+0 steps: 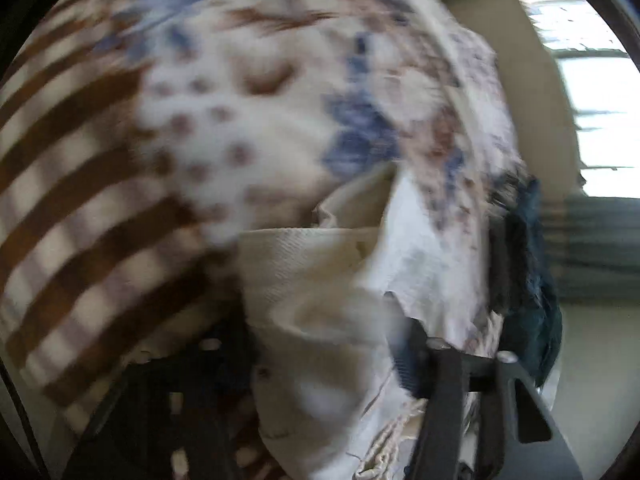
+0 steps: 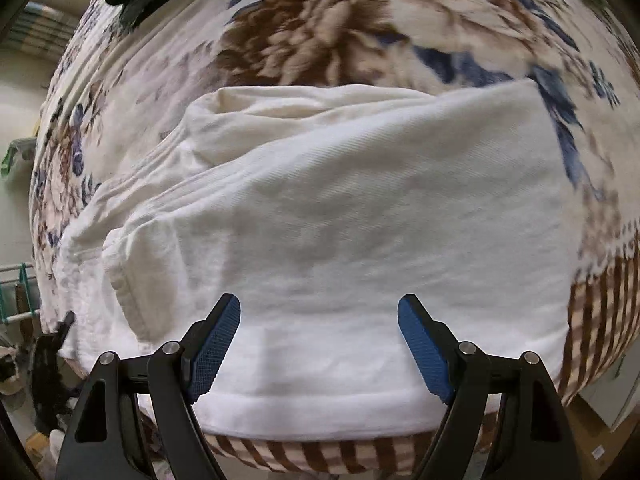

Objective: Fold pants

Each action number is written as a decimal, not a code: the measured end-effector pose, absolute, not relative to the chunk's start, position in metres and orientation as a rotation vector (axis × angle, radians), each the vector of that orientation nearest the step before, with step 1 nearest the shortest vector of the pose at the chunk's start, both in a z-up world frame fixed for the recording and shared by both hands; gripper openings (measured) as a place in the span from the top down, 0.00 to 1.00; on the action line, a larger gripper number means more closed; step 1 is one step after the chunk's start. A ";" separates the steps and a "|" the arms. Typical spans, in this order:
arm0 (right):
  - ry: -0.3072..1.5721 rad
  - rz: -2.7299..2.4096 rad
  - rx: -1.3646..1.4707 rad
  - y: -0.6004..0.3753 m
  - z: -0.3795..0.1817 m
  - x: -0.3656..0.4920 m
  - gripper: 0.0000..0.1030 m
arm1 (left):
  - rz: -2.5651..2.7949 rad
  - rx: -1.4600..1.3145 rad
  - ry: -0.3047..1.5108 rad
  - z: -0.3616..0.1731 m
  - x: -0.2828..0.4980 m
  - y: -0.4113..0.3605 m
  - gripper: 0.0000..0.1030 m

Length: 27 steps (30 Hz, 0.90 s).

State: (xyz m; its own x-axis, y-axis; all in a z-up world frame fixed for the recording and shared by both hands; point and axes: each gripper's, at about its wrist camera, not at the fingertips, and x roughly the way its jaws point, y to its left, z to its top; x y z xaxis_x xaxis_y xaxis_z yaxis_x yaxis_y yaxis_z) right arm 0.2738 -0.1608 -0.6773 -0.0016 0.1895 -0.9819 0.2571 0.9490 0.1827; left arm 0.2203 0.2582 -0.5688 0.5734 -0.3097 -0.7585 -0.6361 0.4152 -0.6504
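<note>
right gripper (image 2: 319, 344): spread, empty, over pants (image 2: 340, 200)
left gripper (image 1: 400, 344): pinching pants, blurred
risk: loose bunched cloth may slip, fold skews on blanket (image 2: 320, 40)

Both wrist views close above blanket (image 2: 320, 40), left blurred

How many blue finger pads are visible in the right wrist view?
2. One pad sits left of centre, the other pad right of centre, spread wide apart above the white pants. The hand-held gripper holds nothing.
</note>
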 end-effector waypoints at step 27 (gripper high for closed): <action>1.565 -0.197 0.450 -0.241 -0.661 0.239 0.19 | -0.247 -0.593 1.030 -0.409 0.281 0.007 0.78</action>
State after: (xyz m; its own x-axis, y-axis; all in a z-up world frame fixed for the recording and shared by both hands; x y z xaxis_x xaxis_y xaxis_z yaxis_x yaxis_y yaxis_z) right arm 0.2387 -0.2405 -0.6606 0.0108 0.1604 -0.9870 0.4000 0.9039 0.1513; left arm 0.2809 0.0074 -0.4094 0.5045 -0.4608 -0.7302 -0.0790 0.8175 -0.5704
